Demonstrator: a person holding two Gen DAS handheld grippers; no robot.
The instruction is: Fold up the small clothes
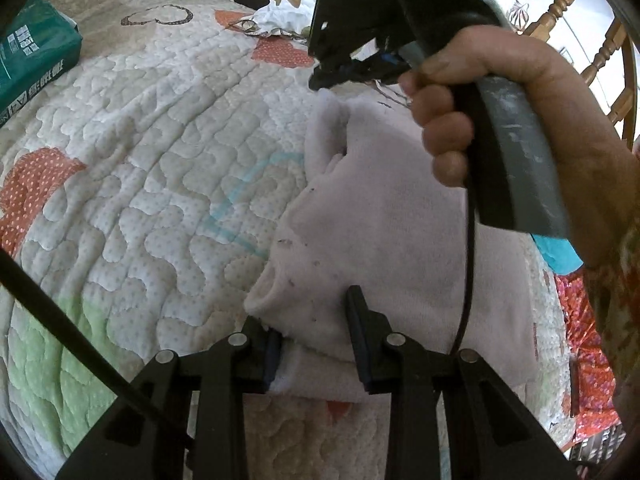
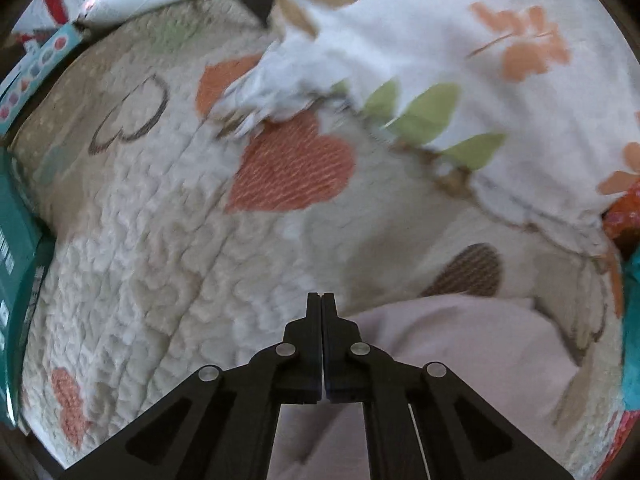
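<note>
Left tool (image 1: 316, 344) is partly closed, clamped on a folded edge of the pale pink garment (image 1: 400, 240); cloth bunches between the two fingers and drapes over the layer below. Right tool (image 2: 322, 308) has its fingers pressed fully together with nothing visible between them, tips hovering at the garment's far edge where it meets the quilt (image 2: 160, 240). In the left wrist view the right tool's body sits above the garment's upper end, with a hand (image 1: 500, 112) wrapped round its grip and a black cable (image 1: 470, 260) hanging down across the cloth.

Garment lies on the quilted bed cover, right of centre in the left view, long axis running away from the left tool. Its left edge is curled and raised in two places. Open quilt runs well to the left of it, up to a green box (image 1: 32, 60) at the bed's edge. A floral pillow (image 2: 480, 80) lies beyond the garment, near its far end. Teal and red patterned fabrics (image 1: 584, 340) crowd the right side, just beside the garment. Right wrist view is motion-blurred; fine detail unclear.
</note>
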